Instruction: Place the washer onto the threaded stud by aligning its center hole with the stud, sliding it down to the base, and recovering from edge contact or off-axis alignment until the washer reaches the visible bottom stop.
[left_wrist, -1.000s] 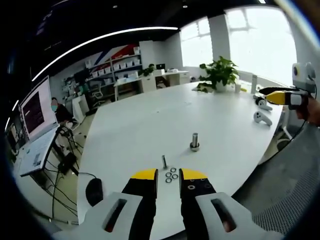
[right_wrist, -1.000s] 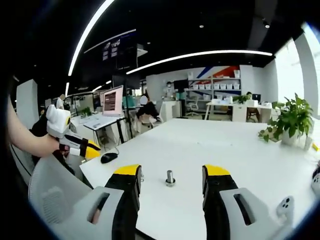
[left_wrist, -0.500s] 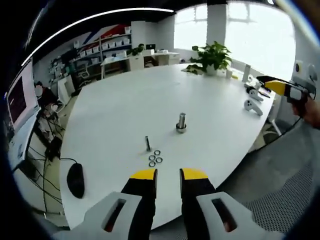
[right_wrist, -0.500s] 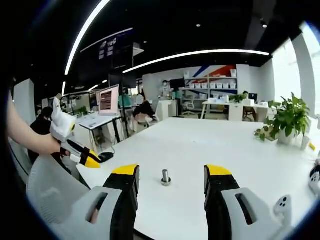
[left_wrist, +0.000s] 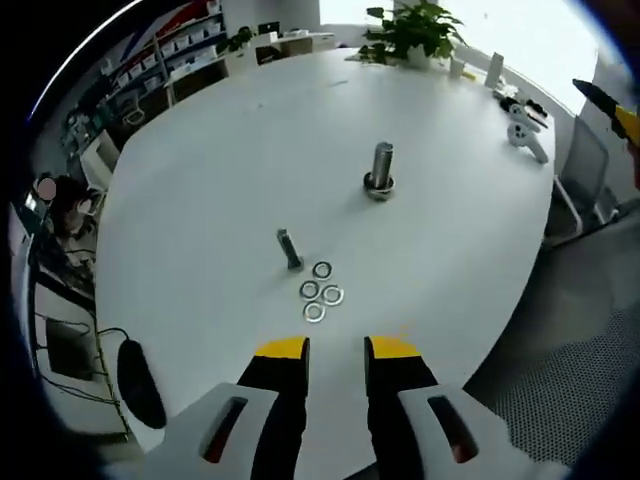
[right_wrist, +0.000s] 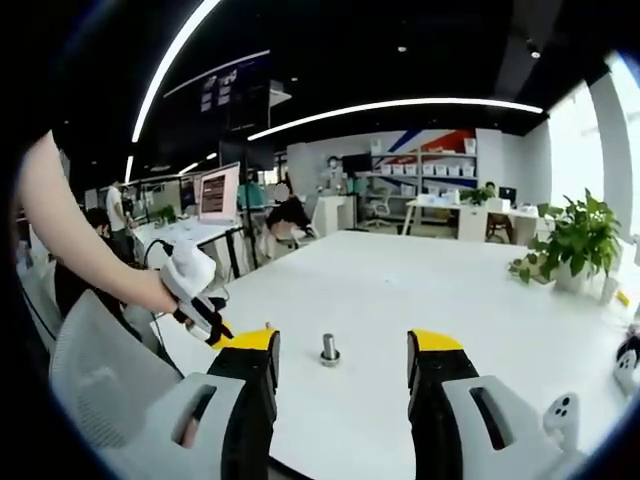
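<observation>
the left gripper (left_wrist: 334, 347) has tipped down over the white bench (left_wrist: 200, 180) since a second ago, so it looks more steeply onto the parts; its jaws stand slightly apart with nothing between them. four washers (left_wrist: 320, 294) lie clustered on the bench just past the jaws at 12 o'clock, none on a stud. a slim bolt (left_wrist: 289, 249) stands beside them at 11 o'clock, and the threaded stud (left_wrist: 380, 170) stands further off at 1 o'clock. the right gripper (right_wrist: 340, 342) hovers with jaws wide apart and empty, the stud (right_wrist: 329, 349) between them. the left gripper (right_wrist: 196, 297), in a hand, has come closer at 9 o'clock.
</observation>
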